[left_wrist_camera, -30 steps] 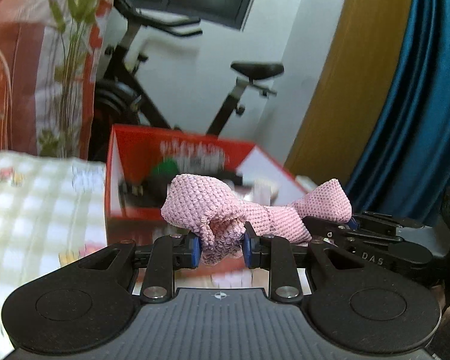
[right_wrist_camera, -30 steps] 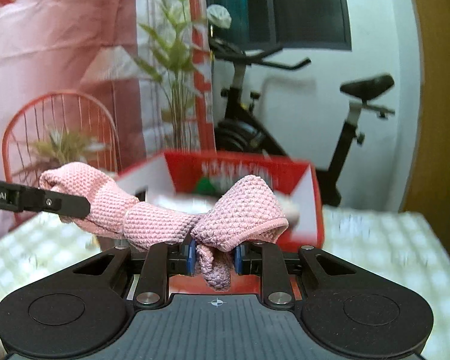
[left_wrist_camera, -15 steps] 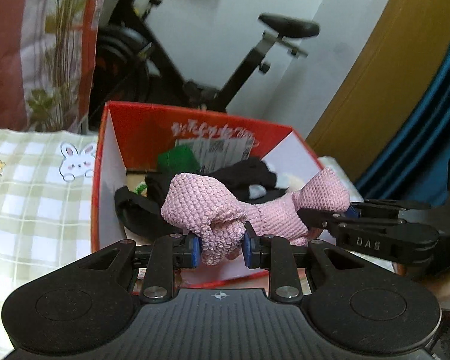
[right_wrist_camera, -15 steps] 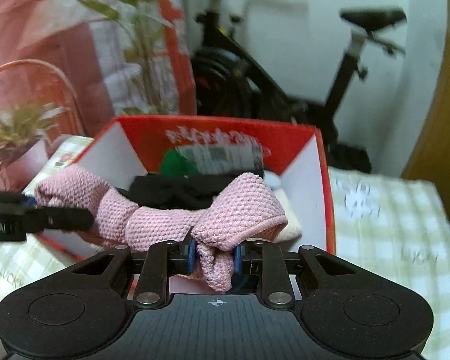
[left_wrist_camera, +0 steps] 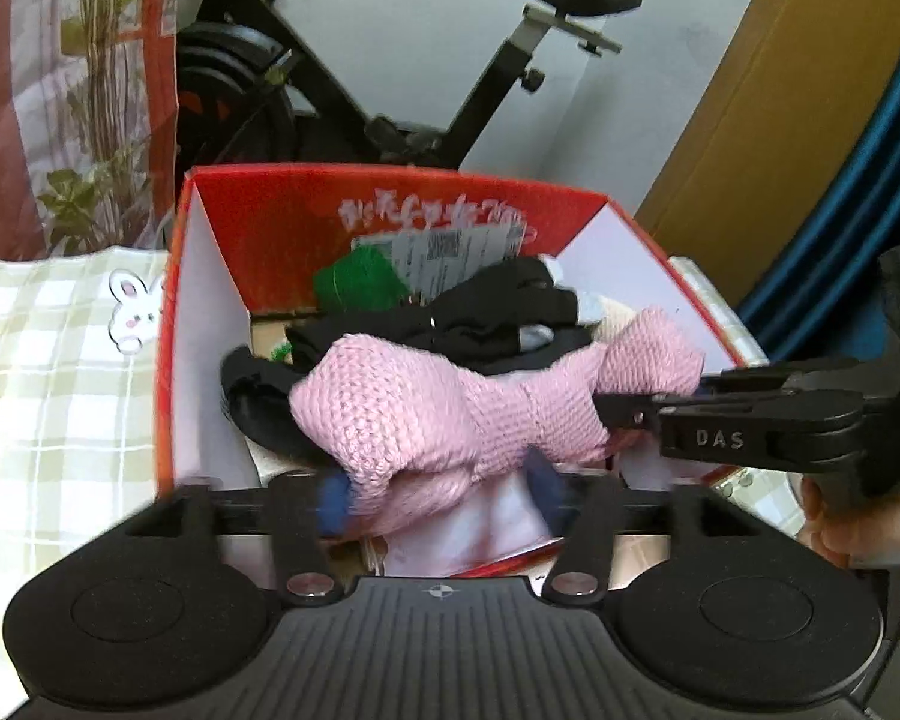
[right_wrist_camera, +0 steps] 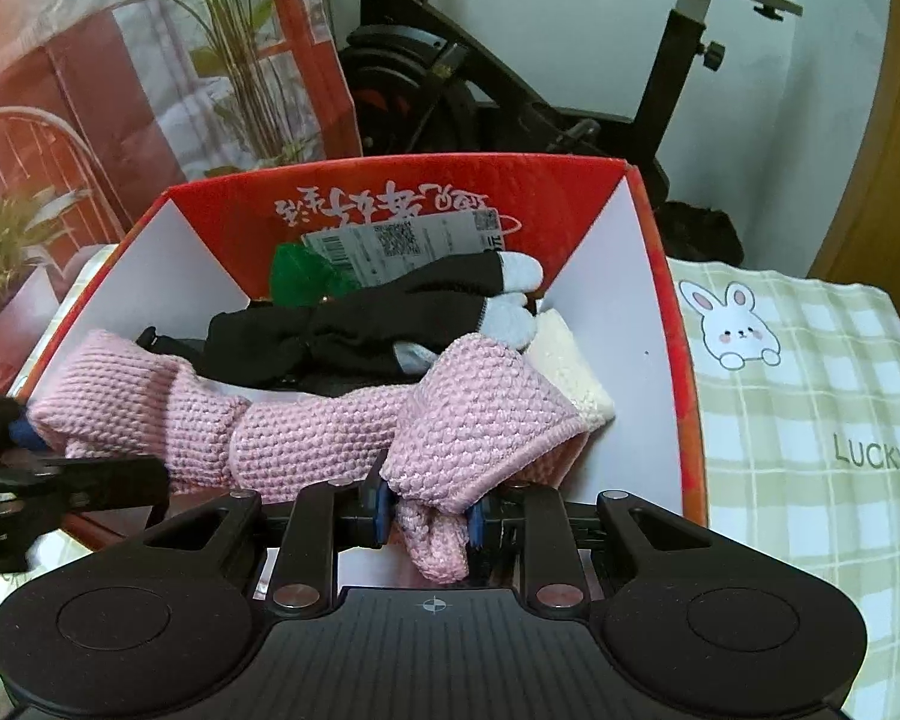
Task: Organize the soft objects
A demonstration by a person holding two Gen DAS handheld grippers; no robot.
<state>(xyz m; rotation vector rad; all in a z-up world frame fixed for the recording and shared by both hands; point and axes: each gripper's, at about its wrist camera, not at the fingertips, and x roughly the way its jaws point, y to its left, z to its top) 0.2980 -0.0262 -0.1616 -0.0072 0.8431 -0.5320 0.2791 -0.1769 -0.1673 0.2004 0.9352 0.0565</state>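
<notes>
One pink knitted headband [right_wrist_camera: 306,432] hangs over one red cardboard box [right_wrist_camera: 678,372] on a checked tablecloth [right_wrist_camera: 810,420], the box already holding black gloves [right_wrist_camera: 354,324] and a green item [right_wrist_camera: 300,276] partly buried and hard to identify. The right gripper [right_wrist_camera: 427,519], angled downward, pinches one end tightly. The left gripper [left_wrist_camera: 438,495], its pads blurred, is opening, with the other end loose between its jaws.

Pink knitted piece [right_wrist_camera: 306,426]; red box [right_wrist_camera: 687,396], white inside; black gloves [right_wrist_camera: 354,330]; green-white checked cloth [right_wrist_camera: 810,420] with bunny print.
</notes>
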